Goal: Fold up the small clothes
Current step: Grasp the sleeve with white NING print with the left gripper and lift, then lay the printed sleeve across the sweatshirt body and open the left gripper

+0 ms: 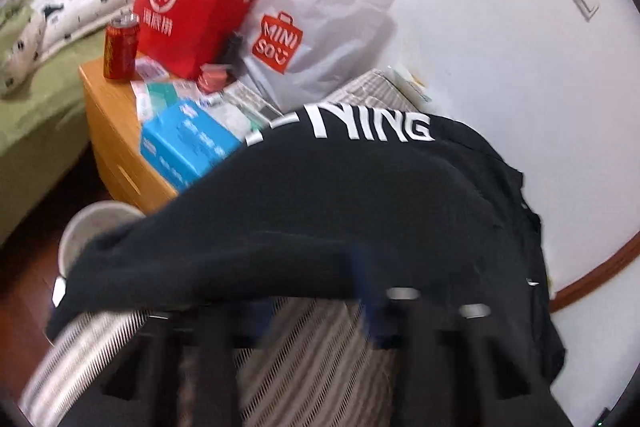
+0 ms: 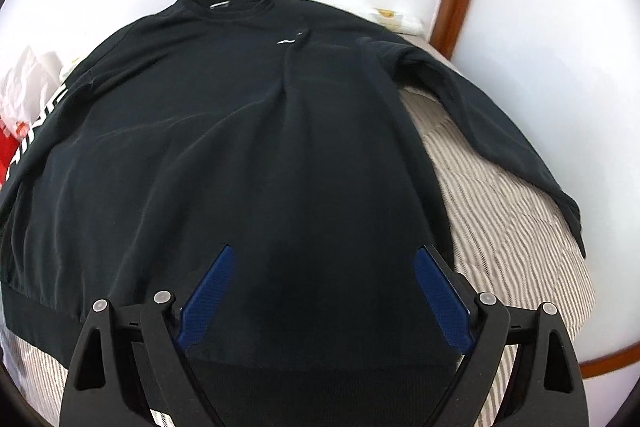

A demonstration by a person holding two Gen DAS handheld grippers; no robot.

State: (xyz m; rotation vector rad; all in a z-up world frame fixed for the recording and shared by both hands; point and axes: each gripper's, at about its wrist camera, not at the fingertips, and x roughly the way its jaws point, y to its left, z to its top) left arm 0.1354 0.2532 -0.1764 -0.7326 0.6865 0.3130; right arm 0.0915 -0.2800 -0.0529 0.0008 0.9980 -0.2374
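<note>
right tool (image 2: 322, 281): blue-padded jaws spread wide at the bottom of the right wrist view, hovering over the hem end of the garment, pads not pressing anything

left tool (image 1: 370, 291): bottom of the left wrist view, pretty blurry, jaws nearly pressed together right at the near edge of the dark cloth; looks like it's pinching that edge, but the blur makes it hard to swear to

black long-sleeved sweatshirt (image 2: 240, 131): spread flat, filling the middle of the right wrist view, collar at the top, one sleeve trailing off to the right; white block letters run down the other sleeve (image 1: 376, 125)

grey-and-white striped bedding (image 2: 500, 211): under the sweatshirt, showing lower right

wooden bedside counter (image 1: 108, 131): left of centre in the left wrist view, cluttered

red paper bag (image 1: 192, 7): upper left, standing on the counter

grey Miniso bag (image 1: 320, 23): just beside the red one

red can (image 1: 120, 47): left of the red bag

light blue box (image 1: 188, 143): at the counter's near edge
</note>
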